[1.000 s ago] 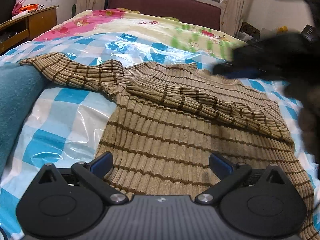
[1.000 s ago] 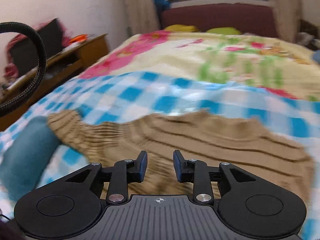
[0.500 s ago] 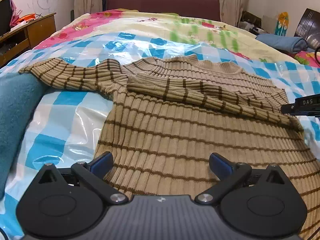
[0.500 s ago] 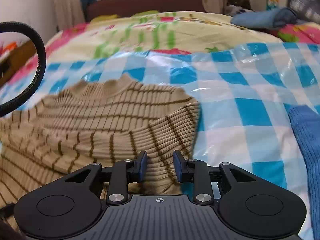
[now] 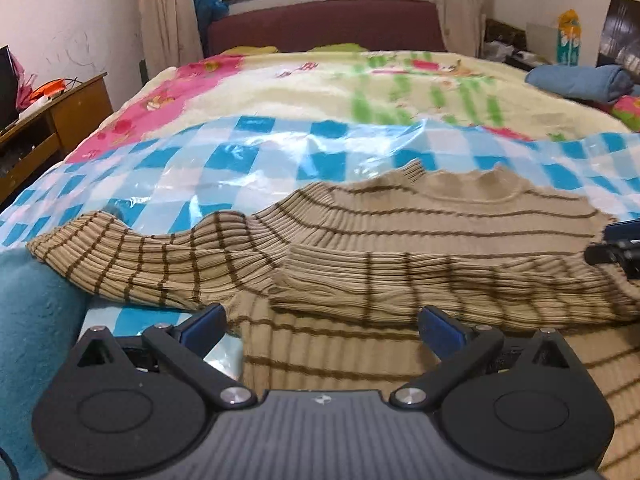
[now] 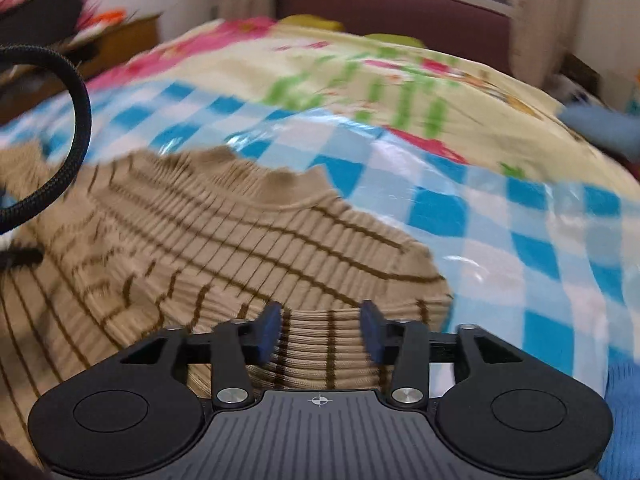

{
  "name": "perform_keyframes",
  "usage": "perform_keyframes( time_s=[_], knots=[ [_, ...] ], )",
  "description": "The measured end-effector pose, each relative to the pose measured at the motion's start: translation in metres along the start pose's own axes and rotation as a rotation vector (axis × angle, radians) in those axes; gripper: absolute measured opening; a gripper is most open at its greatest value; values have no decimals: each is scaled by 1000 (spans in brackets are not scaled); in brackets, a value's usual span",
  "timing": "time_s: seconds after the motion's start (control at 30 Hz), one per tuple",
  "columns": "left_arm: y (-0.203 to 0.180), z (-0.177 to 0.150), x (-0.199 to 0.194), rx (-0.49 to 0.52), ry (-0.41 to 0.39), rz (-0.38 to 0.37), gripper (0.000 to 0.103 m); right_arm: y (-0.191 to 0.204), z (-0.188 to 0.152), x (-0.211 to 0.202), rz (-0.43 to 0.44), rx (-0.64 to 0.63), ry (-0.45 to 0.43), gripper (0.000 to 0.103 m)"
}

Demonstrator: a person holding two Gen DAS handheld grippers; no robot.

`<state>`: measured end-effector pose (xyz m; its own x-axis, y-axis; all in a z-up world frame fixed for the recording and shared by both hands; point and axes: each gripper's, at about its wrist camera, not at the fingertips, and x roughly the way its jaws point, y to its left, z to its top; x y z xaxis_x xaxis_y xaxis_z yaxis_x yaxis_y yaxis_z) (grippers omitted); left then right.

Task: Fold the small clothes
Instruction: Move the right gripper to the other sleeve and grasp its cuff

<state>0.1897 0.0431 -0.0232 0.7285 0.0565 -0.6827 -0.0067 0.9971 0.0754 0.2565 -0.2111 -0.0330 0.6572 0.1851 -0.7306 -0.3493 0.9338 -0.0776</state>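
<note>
A tan ribbed sweater with brown stripes (image 5: 400, 236) lies flat on the blue-checked plastic sheet (image 5: 248, 156) on the bed. Its right sleeve is folded across the chest; its left sleeve (image 5: 132, 256) stretches out to the left. My left gripper (image 5: 322, 326) is open wide, low over the sweater's left side just below the folded sleeve. My right gripper (image 6: 320, 330) is open, its fingers on either side of the folded right shoulder edge of the sweater (image 6: 248, 248). The right gripper's tip also shows at the right edge of the left wrist view (image 5: 616, 248).
A teal towel (image 5: 36, 340) lies at the left of the sweater. A blue knit item (image 6: 624, 416) lies at the right. A folded blue bundle (image 5: 580, 82) sits far right. A wooden desk (image 5: 52, 116) stands left of the bed. A black cable (image 6: 60, 148) loops at the left.
My left gripper has moved forward and lower toward the sleeves. My right gripper has opened and swung back over the sweater's right shoulder fold.
</note>
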Motion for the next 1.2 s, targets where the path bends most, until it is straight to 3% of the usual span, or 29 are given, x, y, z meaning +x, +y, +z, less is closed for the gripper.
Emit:
perform_keyframes(
  time_s=[0.1, 0.17, 0.33, 0.5, 0.63, 0.87, 1.0, 1.1, 1.2],
  knots=[
    [-3, -1, 16, 23, 12, 36, 103, -5, -4, 12, -45, -36, 31, 44],
    [-3, 1, 24, 28, 14, 53, 103, -15, -6, 12, -94, 21, 37, 36],
    [-6, 3, 43, 51, 40, 78, 103, -34, -10, 10, -114, 141, 45, 35],
    [3, -2, 32, 53, 19, 116, 103, -31, -7, 0, -118, 125, 42, 36],
    [12, -3, 35, 16, 27, 139, 103, -14, -2, -15, -26, 89, -1, 39],
    [24, -8, 21, -74, -4, 201, 103, 57, 25, -6, 233, -29, -41, 40],
    [28, -16, 9, -143, -41, 192, 103, 96, 44, 17, 292, -82, -31, 41],
    [26, -20, 6, -139, -71, 156, 103, 112, 59, 38, 322, -82, -3, 41],
    [25, -23, 4, -119, -114, 150, 103, 123, 67, 56, 296, -64, 40, 40]
  ],
)
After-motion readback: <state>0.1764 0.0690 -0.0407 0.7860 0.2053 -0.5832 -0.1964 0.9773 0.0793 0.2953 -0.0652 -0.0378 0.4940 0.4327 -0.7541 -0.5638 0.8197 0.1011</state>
